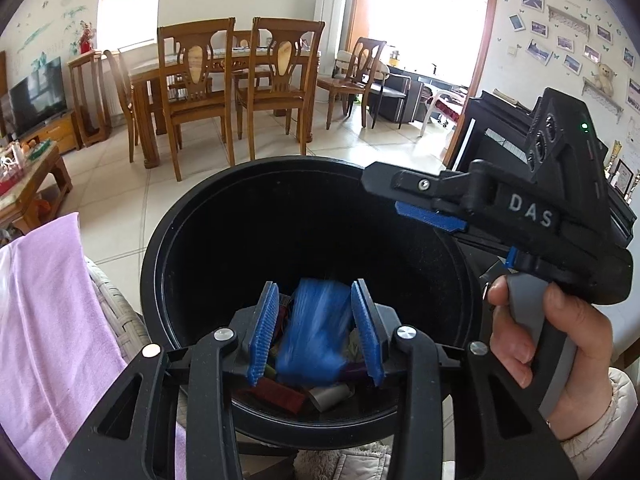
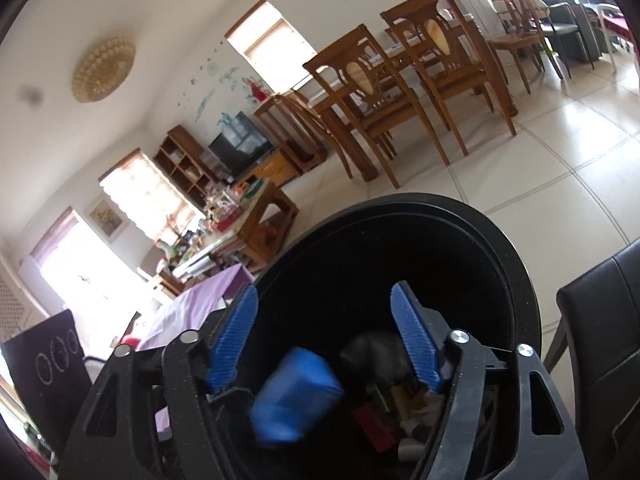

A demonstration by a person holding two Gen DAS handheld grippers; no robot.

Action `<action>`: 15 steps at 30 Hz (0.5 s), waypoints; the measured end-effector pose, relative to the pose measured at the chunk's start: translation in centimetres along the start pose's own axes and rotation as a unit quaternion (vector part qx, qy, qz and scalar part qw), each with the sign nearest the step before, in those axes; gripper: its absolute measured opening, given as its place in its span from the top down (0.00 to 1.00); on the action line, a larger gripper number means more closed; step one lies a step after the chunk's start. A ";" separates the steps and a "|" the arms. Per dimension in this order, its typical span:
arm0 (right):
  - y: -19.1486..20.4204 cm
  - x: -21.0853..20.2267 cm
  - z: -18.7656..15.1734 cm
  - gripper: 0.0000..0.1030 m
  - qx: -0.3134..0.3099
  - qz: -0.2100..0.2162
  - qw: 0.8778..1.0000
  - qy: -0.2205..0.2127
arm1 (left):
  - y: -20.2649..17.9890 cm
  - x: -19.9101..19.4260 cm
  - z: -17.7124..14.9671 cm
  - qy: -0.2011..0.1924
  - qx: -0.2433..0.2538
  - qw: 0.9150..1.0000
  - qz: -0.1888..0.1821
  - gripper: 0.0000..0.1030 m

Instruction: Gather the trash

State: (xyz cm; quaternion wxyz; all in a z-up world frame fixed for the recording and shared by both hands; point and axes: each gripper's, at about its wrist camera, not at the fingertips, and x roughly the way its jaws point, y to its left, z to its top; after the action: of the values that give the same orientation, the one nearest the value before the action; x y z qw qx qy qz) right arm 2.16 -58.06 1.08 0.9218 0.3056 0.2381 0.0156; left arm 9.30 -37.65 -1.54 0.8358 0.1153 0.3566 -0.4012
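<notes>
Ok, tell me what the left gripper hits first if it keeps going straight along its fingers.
Probably the blurred blue item between the left gripper fingers, then the trash heaped in the black bin; depth is unclear.

White letters "DAS" stand on the right tongs (image 1: 424, 208) body

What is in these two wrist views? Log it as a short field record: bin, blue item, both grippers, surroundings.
bin: black round trash bin, open top, wrappers and scraps at the bottom
blue item: blue packet, motion-blurred, between the left pads, apparently dropping in
left gripper: left gripper over the bin, jaws apart, pads not pressing the packet
right gripper: right gripper over the bin, jaws wide, nothing gripped
beside bin: purple cloth
</notes>
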 end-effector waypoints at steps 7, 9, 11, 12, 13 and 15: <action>0.5 -0.3 -0.3 0.26 -0.009 -0.003 1.000 -0.006 | -0.4 -0.8 0.2 -0.018 0.016 0.999 0.023 0.15; 0.7 -0.3 -0.4 0.25 -0.009 -0.004 1.000 -0.006 | -0.7 -0.9 0.2 -0.017 0.021 0.999 0.031 0.10; 0.8 -0.3 -0.3 0.23 -0.009 -0.003 1.000 -0.006 | -0.8 -1.2 0.1 -0.025 0.026 0.999 0.038 0.08; 0.8 -0.3 -0.3 0.23 -0.010 -0.005 1.000 -0.007 | -0.8 -1.4 0.1 -0.026 0.027 0.999 0.036 0.08; 1.0 -0.3 -0.4 0.20 -0.010 -0.006 1.000 -0.008 | -0.7 -1.4 0.0 -0.026 0.026 0.999 0.035 0.07; 1.1 -0.4 -0.3 0.16 -0.009 -0.006 1.000 -0.011 | -0.5 -1.9 -0.1 -0.029 0.023 0.999 0.038 0.05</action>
State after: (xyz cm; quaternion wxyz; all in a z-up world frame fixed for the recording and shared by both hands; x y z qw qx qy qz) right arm 1.75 -57.06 1.65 0.9271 0.2959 0.2299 0.0086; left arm 8.07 -36.82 -0.30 0.8574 0.1366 0.3183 -0.3806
